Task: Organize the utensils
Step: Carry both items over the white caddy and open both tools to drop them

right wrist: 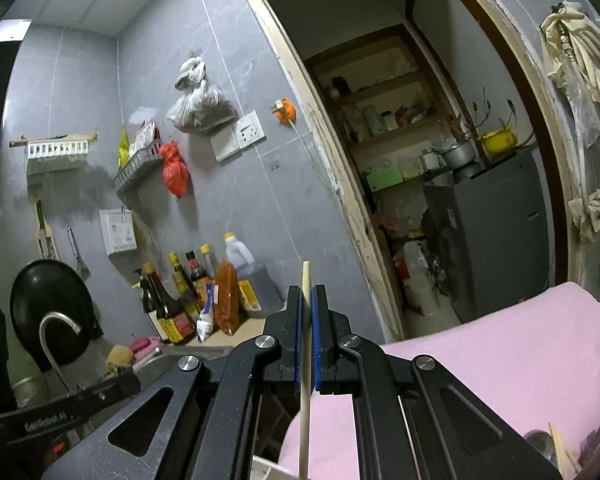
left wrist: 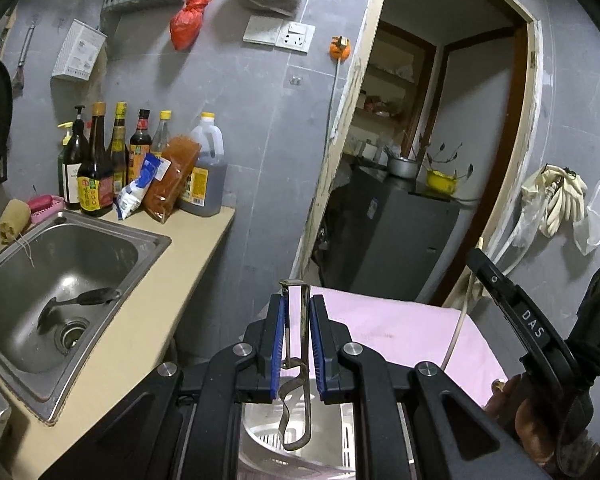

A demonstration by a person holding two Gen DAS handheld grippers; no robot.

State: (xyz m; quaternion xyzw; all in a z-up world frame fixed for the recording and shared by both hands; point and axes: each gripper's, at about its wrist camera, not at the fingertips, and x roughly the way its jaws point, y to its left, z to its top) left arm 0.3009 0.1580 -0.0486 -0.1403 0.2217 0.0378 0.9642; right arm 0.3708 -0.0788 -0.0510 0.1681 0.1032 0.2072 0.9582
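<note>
left gripper (left wrist: pixel 297 344) fingers pinched on metal peeler (left wrist: pixel 296 364), held upright over steel basin (left wrist: pixel 260 440) at 6 o'clock. right gripper (right wrist: pixel 307 340) fingers narrow on wooden chopstick (right wrist: pixel 305 380), upright. peeler judged light, stiff, slick; handle loop safest hold. chopstick light, thin, likely to pivot; mid-shaft hold. pink-covered surface (right wrist: pixel 500 360) at 4 o'clock. grey-tiled kitchen, sink (left wrist: pixel 60 264) at 9 o'clock, doorway at 1 o'clock.

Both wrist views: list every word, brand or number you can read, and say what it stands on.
"DAS": on the right gripper, printed on its black arm, left wrist view.
"GenRobot.AI": on the left gripper's black arm, lower left of the right wrist view.
Bottles and packets on the counter: labels too small and blurred to read.
White wall box: print unreadable.
</note>
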